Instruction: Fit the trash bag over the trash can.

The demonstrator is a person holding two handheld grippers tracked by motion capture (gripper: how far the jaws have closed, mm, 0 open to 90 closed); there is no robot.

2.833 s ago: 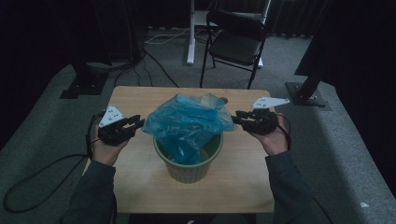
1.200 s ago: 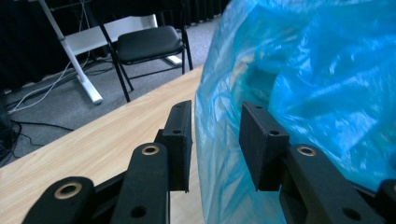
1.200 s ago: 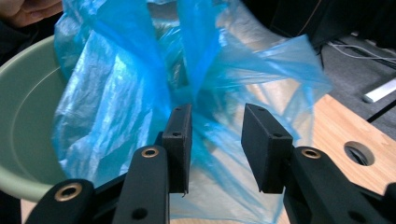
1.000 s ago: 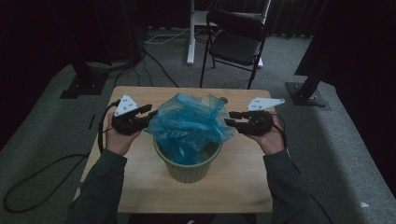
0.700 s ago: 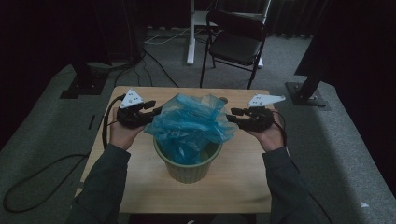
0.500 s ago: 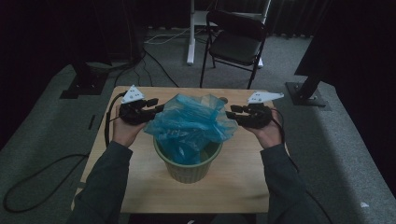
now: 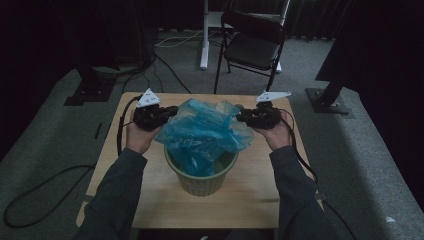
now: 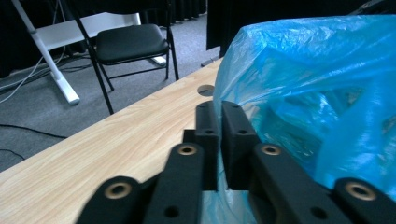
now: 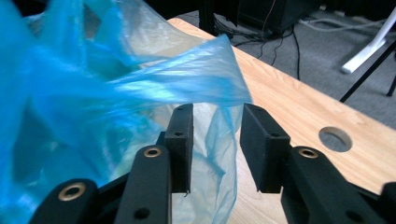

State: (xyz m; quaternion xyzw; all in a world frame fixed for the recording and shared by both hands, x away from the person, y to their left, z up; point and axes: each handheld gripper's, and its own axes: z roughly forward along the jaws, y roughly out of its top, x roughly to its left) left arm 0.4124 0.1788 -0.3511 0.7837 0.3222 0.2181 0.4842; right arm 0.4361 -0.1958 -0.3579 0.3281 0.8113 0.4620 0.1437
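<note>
Underneath, pale wooden table [image 7: 260,195], grey carpet [image 7: 45,150].

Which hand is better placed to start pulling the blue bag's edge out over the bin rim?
Left, probably. The left tongs have just closed, apparently on the blue bag edge. The right tongs stand open, with film between them but not pinched, so they must close first.

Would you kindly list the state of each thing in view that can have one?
Blue bag: sitting in the bin, its upper part bunched loosely above the rim, not yet spread over it.
Green bin: upright on the table.
Left tongs: just closed, pinching the bag's edge.
Right tongs: open, jaws closing a little, bag film between them, not yet pinched.
Folding chair: unfolded, standing behind the table.
</note>
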